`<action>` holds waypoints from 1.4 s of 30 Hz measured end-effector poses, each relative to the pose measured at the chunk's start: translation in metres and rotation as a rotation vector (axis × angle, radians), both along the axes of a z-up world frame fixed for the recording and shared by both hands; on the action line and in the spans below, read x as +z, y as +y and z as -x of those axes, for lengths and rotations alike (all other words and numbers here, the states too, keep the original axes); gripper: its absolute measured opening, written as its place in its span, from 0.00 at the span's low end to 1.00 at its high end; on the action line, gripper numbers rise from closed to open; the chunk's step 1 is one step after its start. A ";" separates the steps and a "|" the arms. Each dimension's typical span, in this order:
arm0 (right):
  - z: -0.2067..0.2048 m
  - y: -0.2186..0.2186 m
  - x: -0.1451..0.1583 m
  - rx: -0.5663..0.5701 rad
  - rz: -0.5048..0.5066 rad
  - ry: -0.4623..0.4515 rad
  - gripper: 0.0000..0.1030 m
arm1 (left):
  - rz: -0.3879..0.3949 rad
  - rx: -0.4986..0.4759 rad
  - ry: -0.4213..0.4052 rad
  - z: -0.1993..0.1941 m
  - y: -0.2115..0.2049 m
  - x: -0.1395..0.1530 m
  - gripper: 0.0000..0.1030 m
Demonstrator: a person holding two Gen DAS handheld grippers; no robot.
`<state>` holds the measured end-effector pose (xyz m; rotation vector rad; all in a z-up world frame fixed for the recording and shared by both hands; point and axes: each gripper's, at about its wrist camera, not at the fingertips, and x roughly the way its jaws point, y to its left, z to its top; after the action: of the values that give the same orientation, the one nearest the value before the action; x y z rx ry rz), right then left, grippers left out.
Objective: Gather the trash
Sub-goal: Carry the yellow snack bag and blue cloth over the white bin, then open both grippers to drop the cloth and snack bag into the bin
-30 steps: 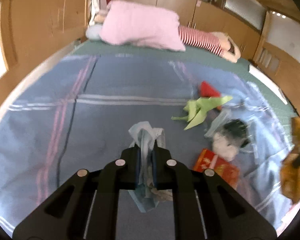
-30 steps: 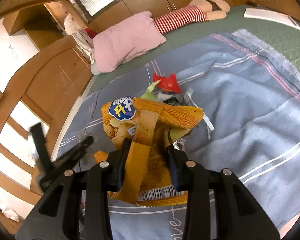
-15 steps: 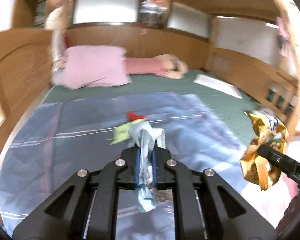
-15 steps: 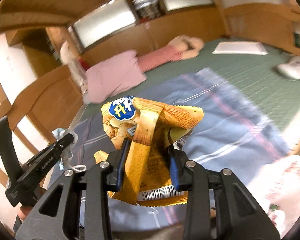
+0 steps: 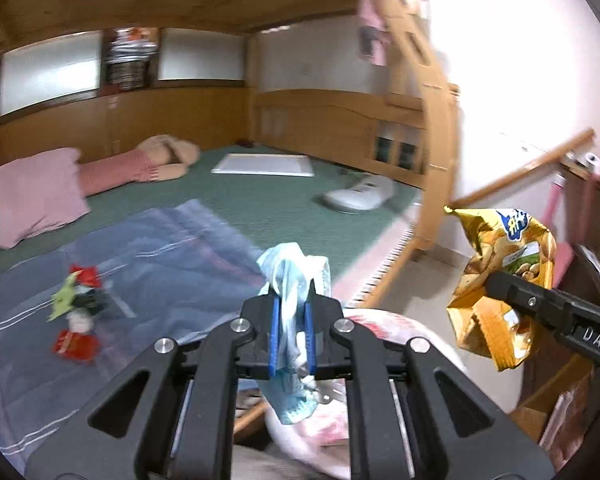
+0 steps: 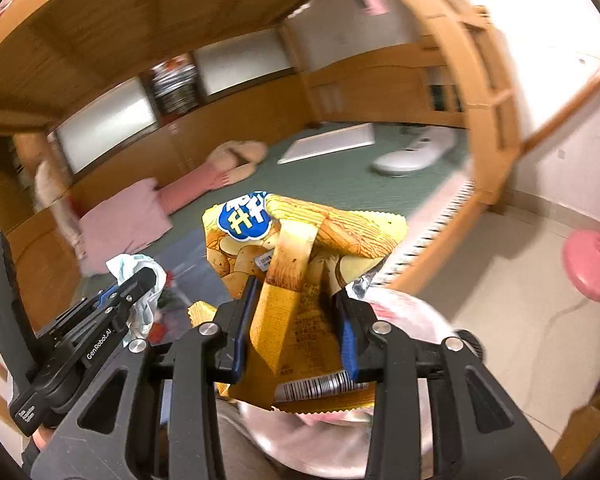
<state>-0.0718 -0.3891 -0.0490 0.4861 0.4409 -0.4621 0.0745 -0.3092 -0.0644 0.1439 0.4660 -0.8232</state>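
The left gripper (image 5: 291,320) is clamped on a crumpled pale-blue face mask (image 5: 290,280), which sticks out above and hangs below its blue pads (image 5: 274,336). The right gripper (image 6: 294,320) pinches a yellow potato-chip bag (image 6: 296,264) between its pads, barcode at the bottom edge. Both hang over a blurred pink-and-white bag (image 6: 404,312) just beneath them.

Only the left wrist view shows the leftover litter: green, red and black scraps (image 5: 76,304) on the blue-grey blanket (image 5: 160,248). Only the right wrist view shows a pink round lamp base (image 6: 592,264) on the pale floor.
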 end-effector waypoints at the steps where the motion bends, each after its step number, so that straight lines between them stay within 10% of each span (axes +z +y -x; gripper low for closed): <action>1: 0.007 -0.003 -0.002 -0.018 0.000 0.004 0.35 | -0.007 -0.022 -0.001 0.010 -0.011 -0.002 0.11; 11: 0.072 -0.038 -0.018 -0.157 -0.034 0.016 0.36 | -0.069 -0.129 -0.022 0.050 -0.075 -0.019 0.11; 32: 0.055 -0.045 -0.026 -0.143 -0.061 0.048 0.36 | -0.103 -0.099 -0.029 0.048 -0.085 -0.027 0.15; 42: 0.049 -0.047 -0.029 -0.126 -0.064 0.051 0.36 | -0.071 -0.077 -0.057 0.048 -0.072 -0.019 0.69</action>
<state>-0.1210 -0.4360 -0.0783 0.5667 0.4770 -0.5847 0.0260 -0.3812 -0.0836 0.2515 0.4377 -0.8764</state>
